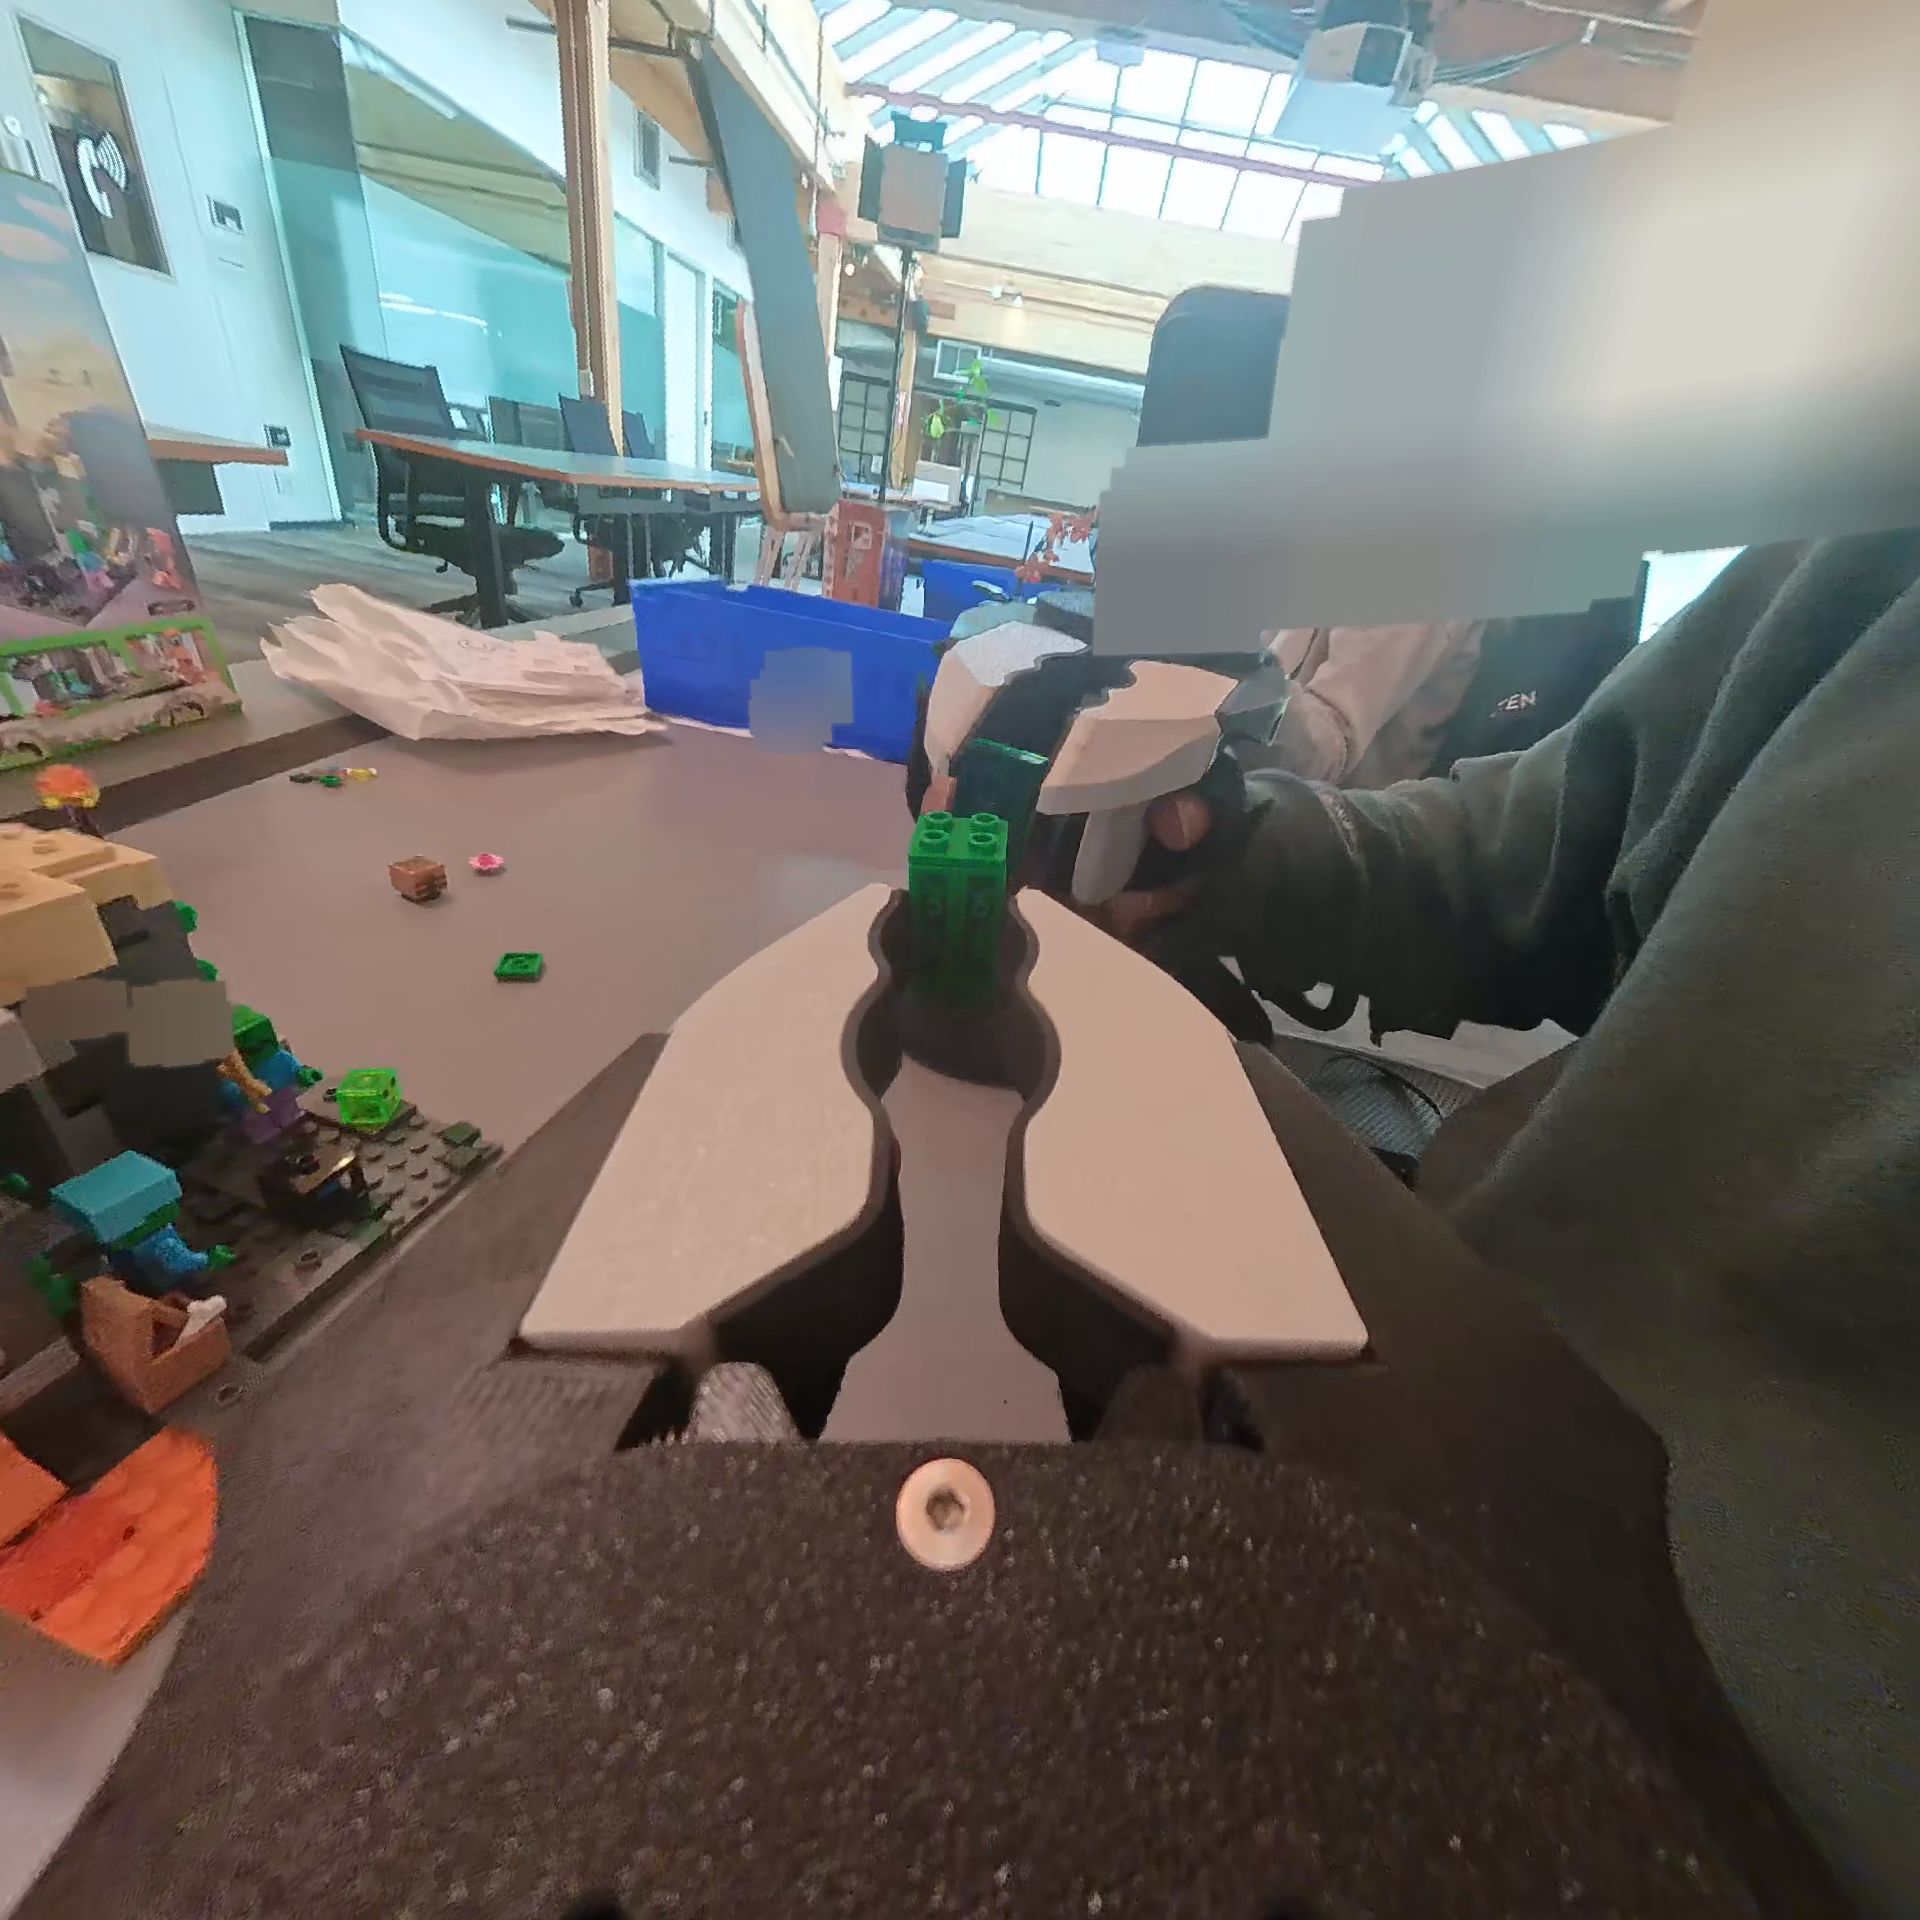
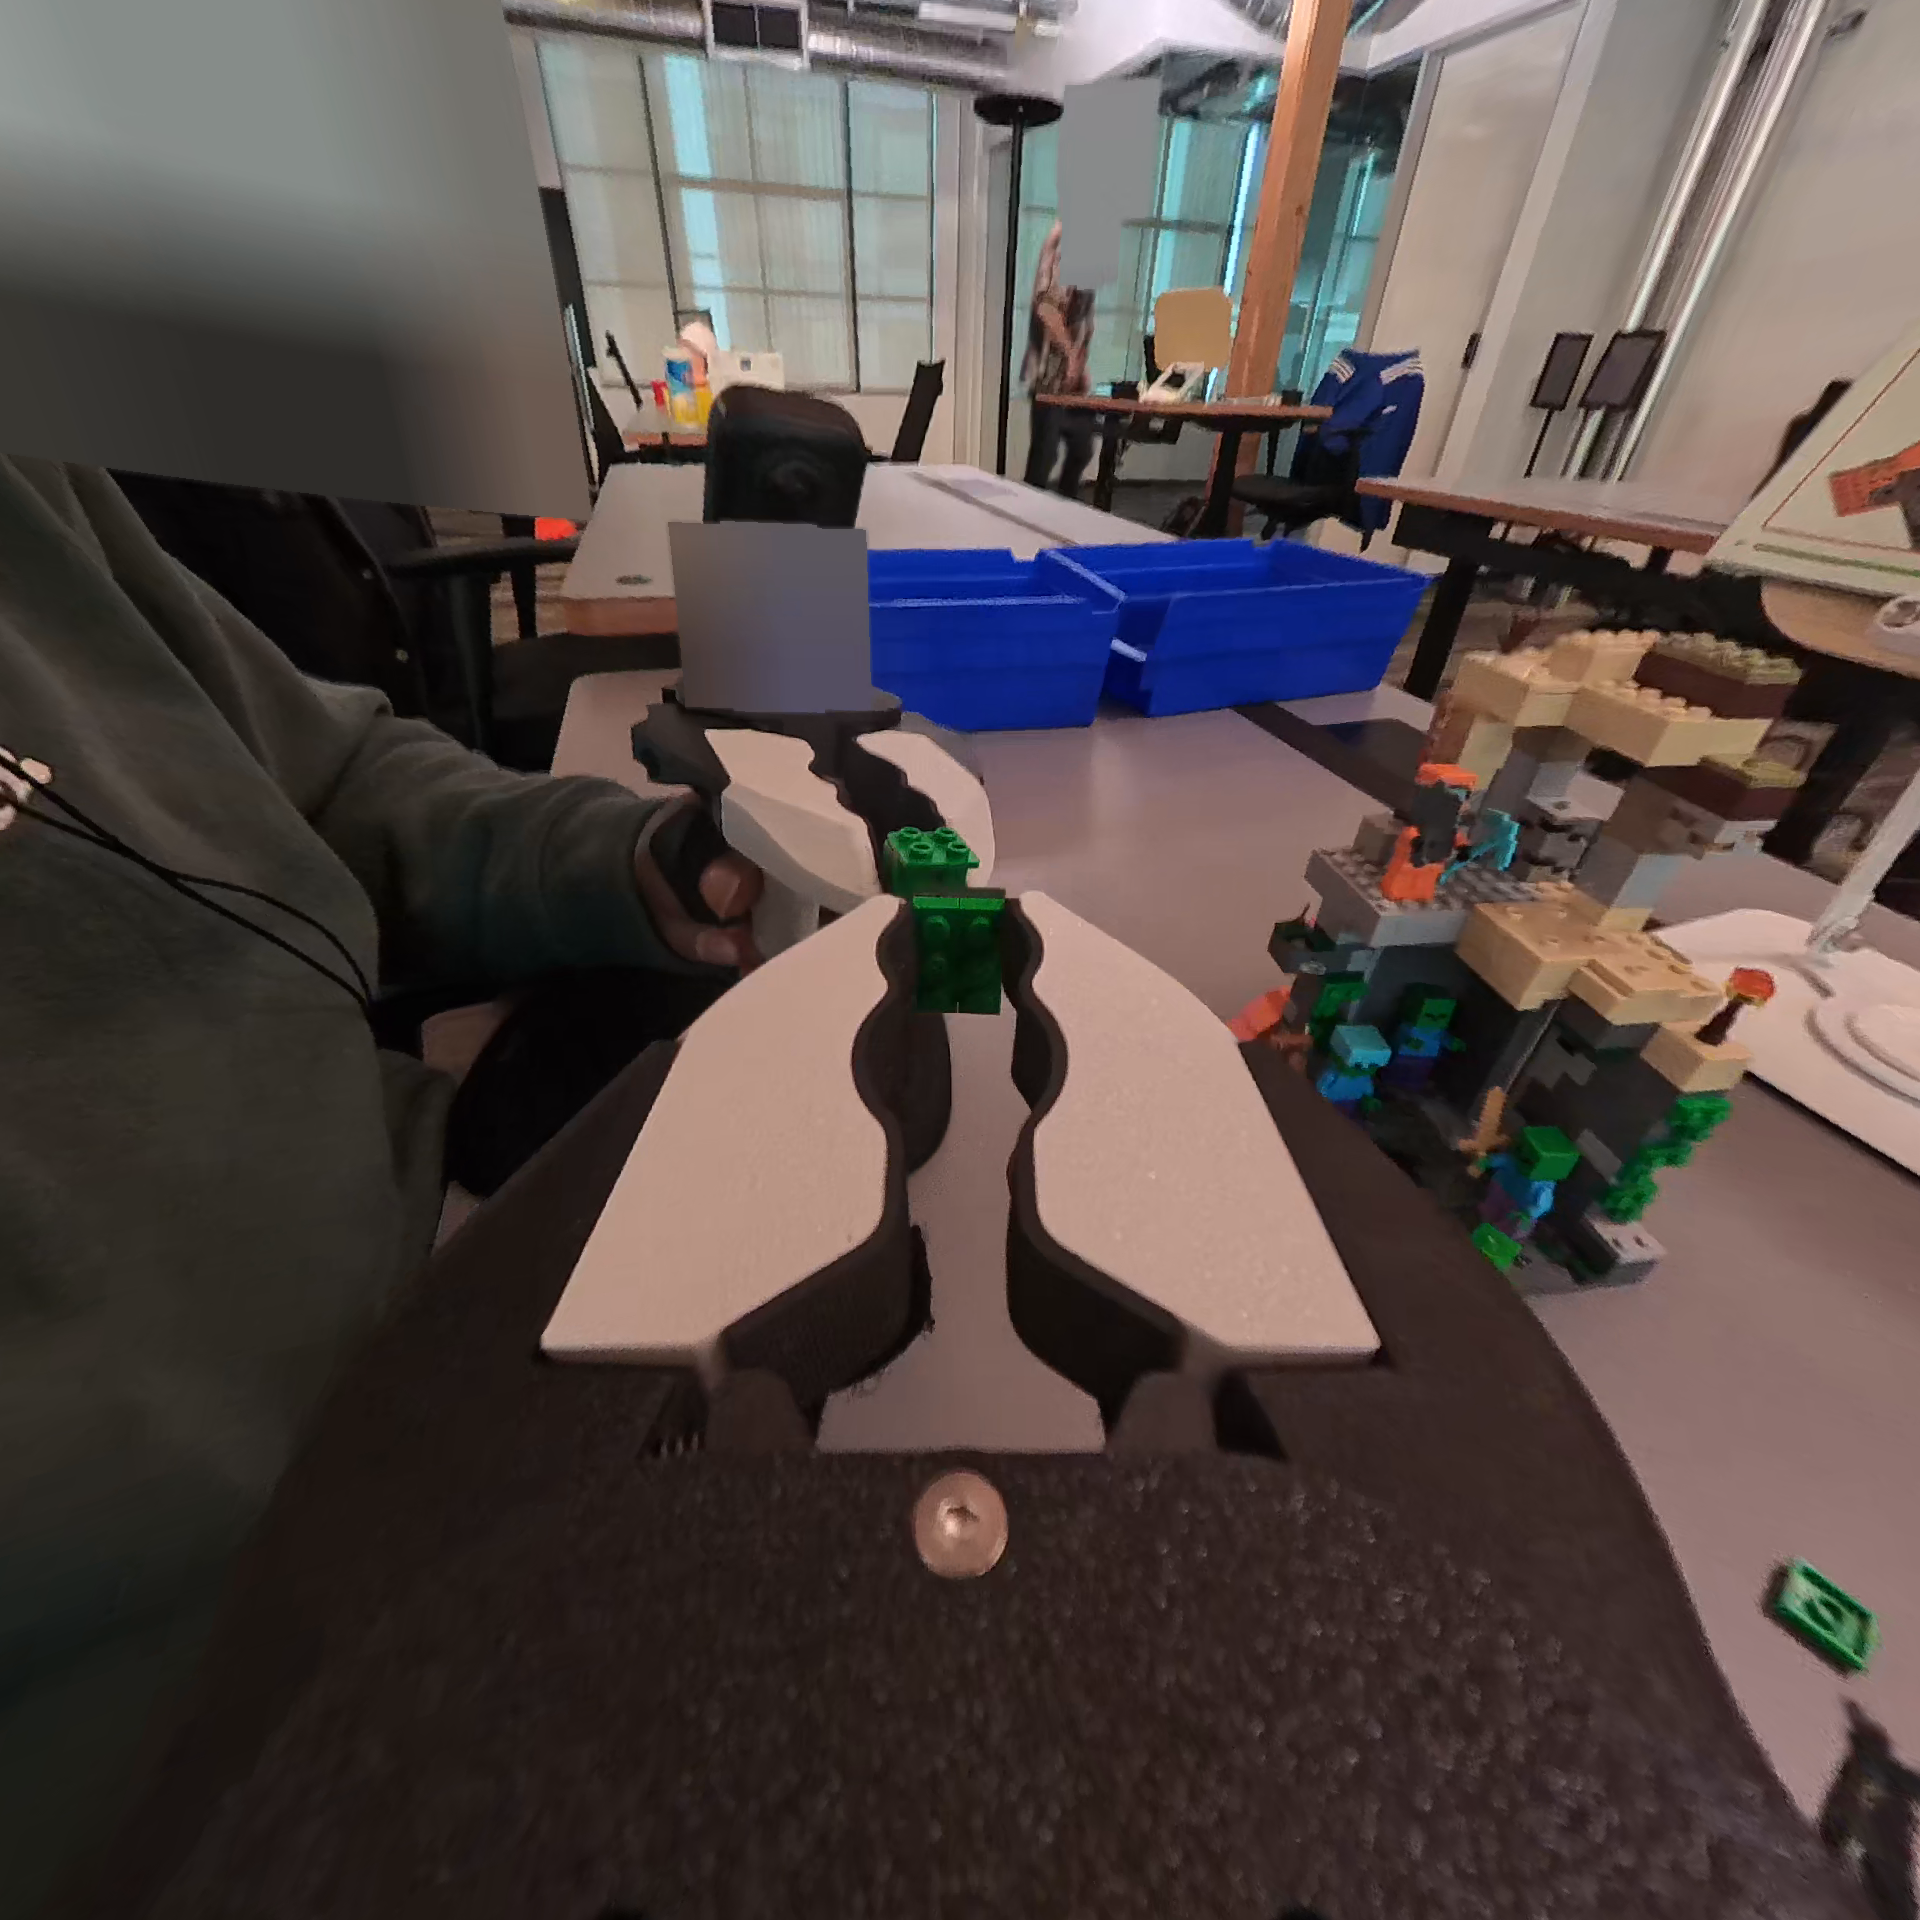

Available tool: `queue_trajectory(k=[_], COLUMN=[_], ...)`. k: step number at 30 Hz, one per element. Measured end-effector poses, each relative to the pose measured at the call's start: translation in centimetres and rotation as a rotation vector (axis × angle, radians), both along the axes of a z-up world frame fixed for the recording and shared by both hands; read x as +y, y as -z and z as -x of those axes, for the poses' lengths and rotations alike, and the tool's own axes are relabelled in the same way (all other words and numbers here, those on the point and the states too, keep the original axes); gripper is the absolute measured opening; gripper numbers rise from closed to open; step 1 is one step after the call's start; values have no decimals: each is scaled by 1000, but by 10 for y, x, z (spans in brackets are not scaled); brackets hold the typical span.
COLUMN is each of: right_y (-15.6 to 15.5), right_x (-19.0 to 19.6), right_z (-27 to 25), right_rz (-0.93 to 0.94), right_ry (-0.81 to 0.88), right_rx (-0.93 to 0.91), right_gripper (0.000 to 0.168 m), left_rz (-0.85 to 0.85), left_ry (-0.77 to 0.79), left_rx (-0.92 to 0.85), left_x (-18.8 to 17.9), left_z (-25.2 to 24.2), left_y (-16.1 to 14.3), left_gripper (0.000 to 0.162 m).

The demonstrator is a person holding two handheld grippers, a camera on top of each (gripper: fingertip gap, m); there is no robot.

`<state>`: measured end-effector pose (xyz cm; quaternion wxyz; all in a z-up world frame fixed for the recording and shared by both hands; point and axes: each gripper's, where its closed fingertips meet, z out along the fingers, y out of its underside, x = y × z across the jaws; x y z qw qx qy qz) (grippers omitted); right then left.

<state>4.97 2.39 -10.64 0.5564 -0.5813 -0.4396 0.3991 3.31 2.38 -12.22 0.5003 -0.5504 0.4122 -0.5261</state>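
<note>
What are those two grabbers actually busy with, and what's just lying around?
In hand: left gripper, shut on green brick stack; right gripper, shut on second green brick.
Lying about: flat green tile, brick-built model, blue bins, white paper bags.

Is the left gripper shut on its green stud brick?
Shut: the left gripper has both fingertips against the green stud brick, held upright above the table.

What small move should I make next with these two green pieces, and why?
Probably nudge the right gripper slightly leftward, lining its green piece up with the studded green brick in the left gripper. Both grippers are shut on their pieces, which sit close but offset in the right wrist view; contact can't be confirmed.
</note>
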Motion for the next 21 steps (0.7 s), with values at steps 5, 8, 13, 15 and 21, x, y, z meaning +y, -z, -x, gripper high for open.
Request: queue_trajectory(k=[5,8,13,15,21], right_y=[35,75,127,141,146], right_x=[21,34,53,59,75], right_z=[-22,-38,-59,-64,-63], right_rz=[70,128,203,217,236], right_ry=[33,55,46,26,17], right_rx=[-186,-409,-771,-903,-1020], right_gripper=[16,16,16,16,33], left_rz=[77,112,179,208,272], left_ry=[-26,-18,8,15,18], left_rx=[88,122,102,84,5], left_x=[16,20,24,25,29], left_z=[-4,-9,-12,-11,-3], left_y=[19,26,28,27,22], left_gripper=[16,16,16,16,16])
